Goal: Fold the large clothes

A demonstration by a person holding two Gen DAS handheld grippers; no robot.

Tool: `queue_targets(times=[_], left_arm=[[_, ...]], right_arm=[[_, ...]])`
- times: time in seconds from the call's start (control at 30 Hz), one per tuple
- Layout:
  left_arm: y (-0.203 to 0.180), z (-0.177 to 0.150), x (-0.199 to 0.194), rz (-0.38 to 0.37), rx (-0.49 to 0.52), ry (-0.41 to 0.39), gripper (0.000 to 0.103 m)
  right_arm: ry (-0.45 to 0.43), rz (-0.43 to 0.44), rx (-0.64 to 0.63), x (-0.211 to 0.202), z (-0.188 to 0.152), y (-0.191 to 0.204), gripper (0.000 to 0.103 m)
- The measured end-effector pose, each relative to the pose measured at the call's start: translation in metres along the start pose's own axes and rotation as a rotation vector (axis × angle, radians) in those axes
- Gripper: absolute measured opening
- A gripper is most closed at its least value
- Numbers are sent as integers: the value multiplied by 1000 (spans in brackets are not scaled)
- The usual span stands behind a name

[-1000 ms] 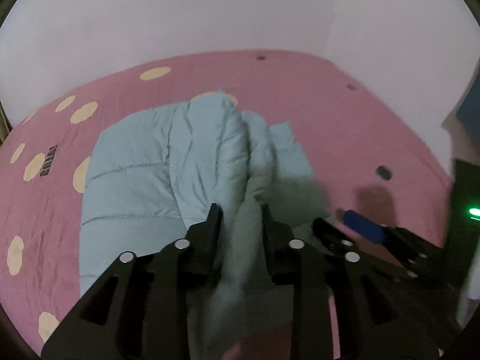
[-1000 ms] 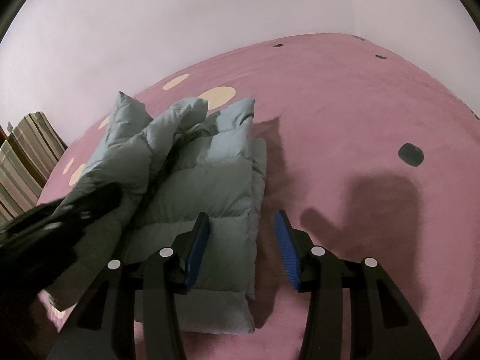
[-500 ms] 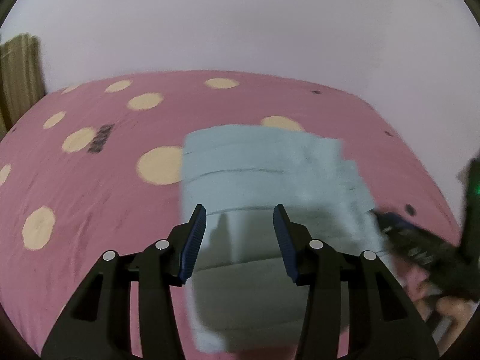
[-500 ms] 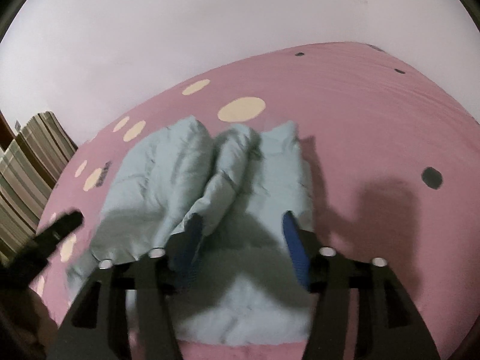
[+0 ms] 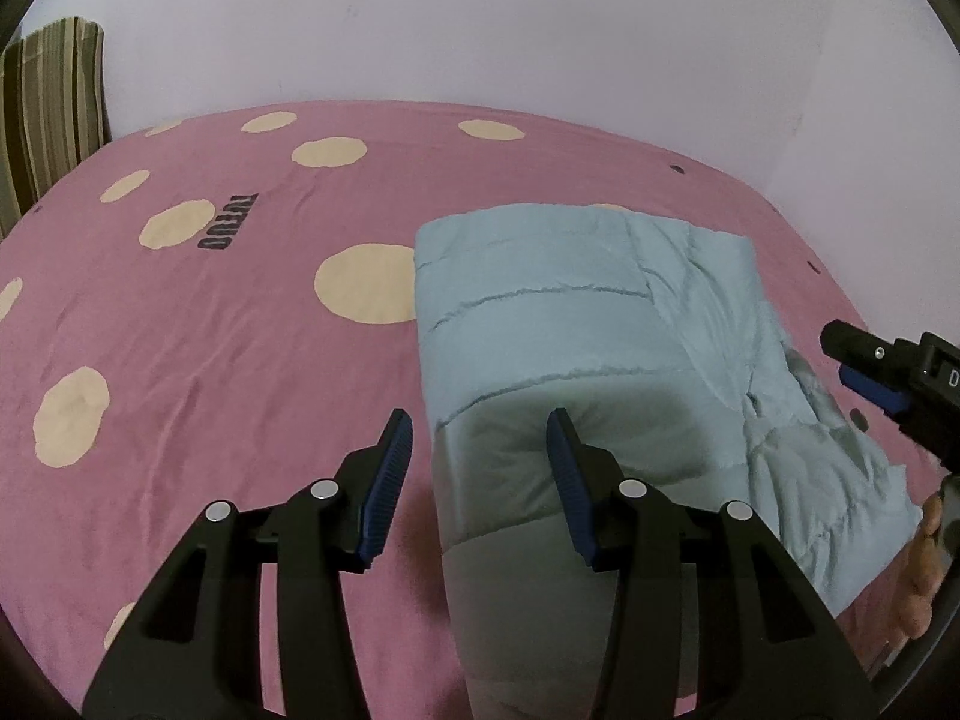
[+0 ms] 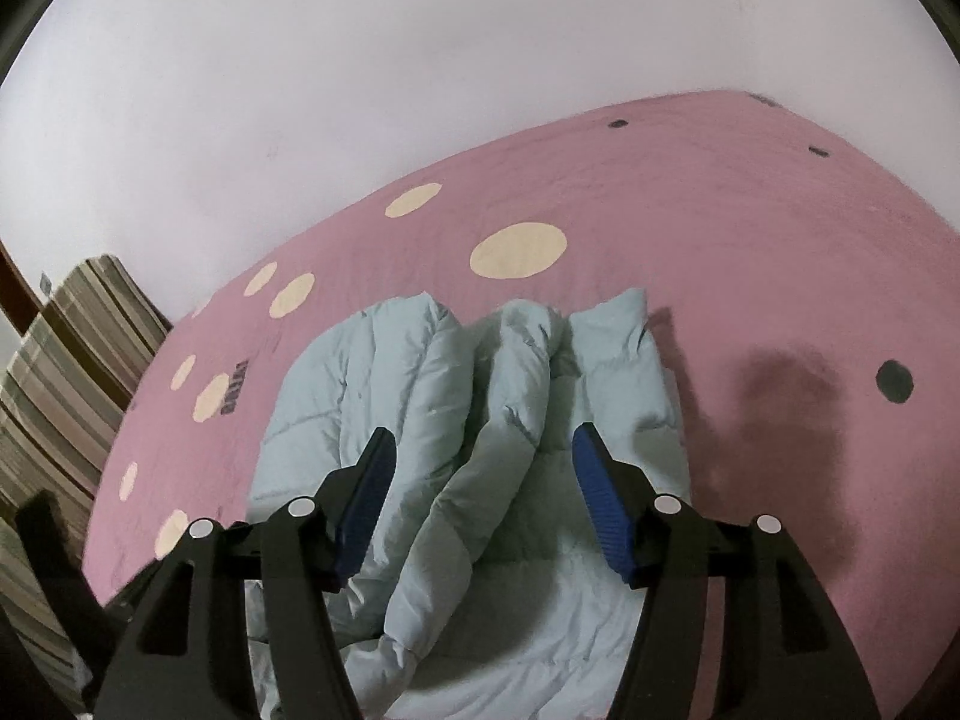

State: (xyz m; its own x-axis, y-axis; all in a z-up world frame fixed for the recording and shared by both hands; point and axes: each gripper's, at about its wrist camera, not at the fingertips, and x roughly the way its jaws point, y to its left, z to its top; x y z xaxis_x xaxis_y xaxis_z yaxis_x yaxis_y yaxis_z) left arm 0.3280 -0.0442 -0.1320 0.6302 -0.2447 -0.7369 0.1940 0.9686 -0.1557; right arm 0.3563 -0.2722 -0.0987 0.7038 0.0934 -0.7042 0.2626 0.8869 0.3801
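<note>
A light blue puffy jacket (image 5: 570,312) lies folded on the pink bed (image 5: 210,360). My left gripper (image 5: 478,426) hovers open over the jacket's near left edge, and nothing is pressed between its blue pads. In the right wrist view the jacket (image 6: 408,384) shows bunched ridges along its middle. My right gripper (image 6: 483,438) hangs open above it. One ridge sits below the gap, clear of both pads. The right gripper (image 5: 882,372) also shows at the right edge of the left wrist view, with a hand (image 5: 924,570) beneath it.
The bed cover (image 6: 750,240) is pink with cream dots and a few small dark ones. A striped cushion (image 5: 48,108) stands at the far left, seen too in the right wrist view as a striped cushion (image 6: 72,360). A pale wall borders the bed's far side.
The left gripper let go of the jacket fold, opened and swung to the left side of the jacket. The right gripper rose and opened wider. The lifted flap now lies flat.
</note>
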Motion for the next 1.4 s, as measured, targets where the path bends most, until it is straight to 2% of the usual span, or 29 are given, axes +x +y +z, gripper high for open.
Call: queue_targets(times=[0.27,0.33,0.37,0.4,0.47,0.57,0.77,0.93,1.13,1.4], left_arm=[[7,-3,5,-17,-18,0,52],[8,-3,5,-19,-22,0,52],[8,-3,4,-21,-24,0,52],[7,-3,3,-22,-26,-1,52],[5,-1,2,-29,-32,-2,52],[-1,0,7,-45,-30,7,52],[-34,-3,26,-74,30,32,52],[-56,-13,54,-54,80,81,54],[-64,-20,76,-34,109,116,54],[-65,-24,77,-22,122,95,53]], right_arm=[[181,77,-10,45,-19,16,61],[196,83,-20,51,-22,18,39],[201,85,-40,52,-23,20,22],[202,82,-56,53,-22,22,16],[175,72,-73,45,-19,21,11],[118,0,-102,31,-12,10,11],[117,-119,-90,32,-17,-32,12],[140,-135,-68,47,-28,-58,13],[141,-147,-77,65,-35,-64,13],[128,-125,-48,62,-38,-67,14]])
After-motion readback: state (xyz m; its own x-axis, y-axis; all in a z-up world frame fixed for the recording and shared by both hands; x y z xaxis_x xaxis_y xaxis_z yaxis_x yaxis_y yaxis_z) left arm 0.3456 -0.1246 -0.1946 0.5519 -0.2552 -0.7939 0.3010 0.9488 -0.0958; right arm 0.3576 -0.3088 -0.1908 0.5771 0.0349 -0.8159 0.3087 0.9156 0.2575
